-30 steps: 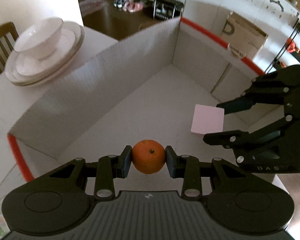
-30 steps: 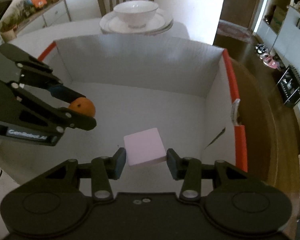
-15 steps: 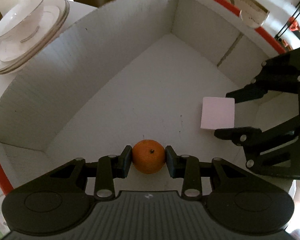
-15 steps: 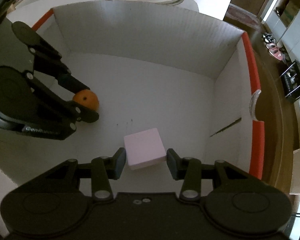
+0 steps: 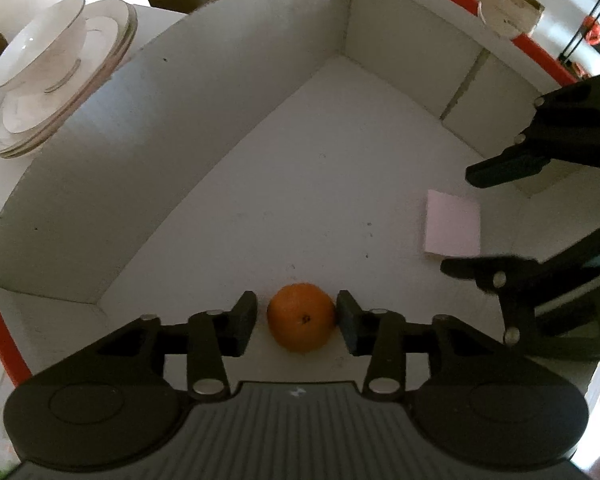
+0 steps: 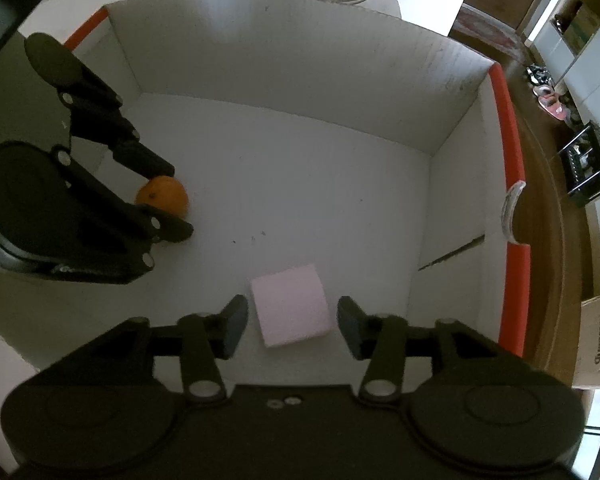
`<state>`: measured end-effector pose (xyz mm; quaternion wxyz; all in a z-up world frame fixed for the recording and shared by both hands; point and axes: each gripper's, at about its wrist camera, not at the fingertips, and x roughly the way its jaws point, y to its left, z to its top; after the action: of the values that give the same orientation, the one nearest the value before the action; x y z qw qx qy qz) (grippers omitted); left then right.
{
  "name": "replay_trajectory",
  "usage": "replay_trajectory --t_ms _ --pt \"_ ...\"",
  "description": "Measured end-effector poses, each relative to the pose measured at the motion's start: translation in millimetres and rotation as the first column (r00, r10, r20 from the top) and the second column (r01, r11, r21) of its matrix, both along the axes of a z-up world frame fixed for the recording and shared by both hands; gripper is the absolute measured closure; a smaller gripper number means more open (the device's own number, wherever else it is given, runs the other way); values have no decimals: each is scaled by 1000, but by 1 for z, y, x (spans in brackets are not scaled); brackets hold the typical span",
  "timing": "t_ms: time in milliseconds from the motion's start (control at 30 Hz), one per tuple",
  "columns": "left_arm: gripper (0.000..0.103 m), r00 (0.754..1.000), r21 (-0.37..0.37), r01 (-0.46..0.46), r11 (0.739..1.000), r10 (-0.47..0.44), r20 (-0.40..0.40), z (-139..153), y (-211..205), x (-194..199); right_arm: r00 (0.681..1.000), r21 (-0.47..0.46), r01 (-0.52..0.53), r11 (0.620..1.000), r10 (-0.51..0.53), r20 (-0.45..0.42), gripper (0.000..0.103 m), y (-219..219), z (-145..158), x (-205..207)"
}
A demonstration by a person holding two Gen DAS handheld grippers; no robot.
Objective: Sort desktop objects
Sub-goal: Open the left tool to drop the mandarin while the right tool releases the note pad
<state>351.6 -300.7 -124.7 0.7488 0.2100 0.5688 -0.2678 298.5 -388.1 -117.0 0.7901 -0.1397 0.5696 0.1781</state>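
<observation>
Both grippers reach down inside the white cardboard box [image 6: 300,76], whose four upright walls close it on all sides; the only way in or out is through the open top. The floor of the box is largely bare between the orange [image 5: 302,317] on one side and the pink block [image 6: 290,310] on the other, the two well apart. The left gripper [image 5: 296,322] straddles the orange with a small gap at one pad. The right gripper [image 6: 292,322] stands clear of the block on both sides. The two grippers stand near each other with open floor between. Outside, a stack of plates [image 5: 60,92] with a bowl [image 5: 40,48] stands just beyond one wall.
</observation>
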Motion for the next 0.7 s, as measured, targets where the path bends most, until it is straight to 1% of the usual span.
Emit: replay_trajectory --t_ms 33,100,200,267,367,400,500,533,600,700 --pt "48 1000 -4 -5 1000 5 4 1 1 0 1000 0 3 1000 -3 7 46 -1 1 -1" --pt "40 1000 -21 -12 1000 12 9 5 4 -1 1000 11 8 1000 -8 17 46 -3 3 -4" --pt "35 1000 -76 -19 997 20 21 15 10 -5 999 39 14 999 -16 46 41 -8 9 -10" --pt "35 999 -122 -32 992 35 28 24 15 -9 997 55 17 998 -21 69 40 -12 15 -16" --pt "32 997 -181 -45 983 55 52 40 22 -17 995 94 28 995 -37 90 39 -19 26 -22" --pt "32 996 -193 -47 980 60 61 45 24 -20 994 103 31 994 -41 98 37 -20 38 -18" --pt "32 993 -229 -55 972 76 85 60 33 -27 991 133 35 991 -52 126 36 -25 53 -24" --pt "32 993 -241 -63 969 86 86 64 30 -24 990 141 37 989 -56 132 36 -25 56 -27" --pt "32 990 -263 -80 961 107 92 71 38 -29 987 151 38 988 -60 148 36 -28 61 -33" --pt "32 985 -281 -89 956 127 118 82 47 -40 983 168 39 985 -68 171 35 -24 69 -41"
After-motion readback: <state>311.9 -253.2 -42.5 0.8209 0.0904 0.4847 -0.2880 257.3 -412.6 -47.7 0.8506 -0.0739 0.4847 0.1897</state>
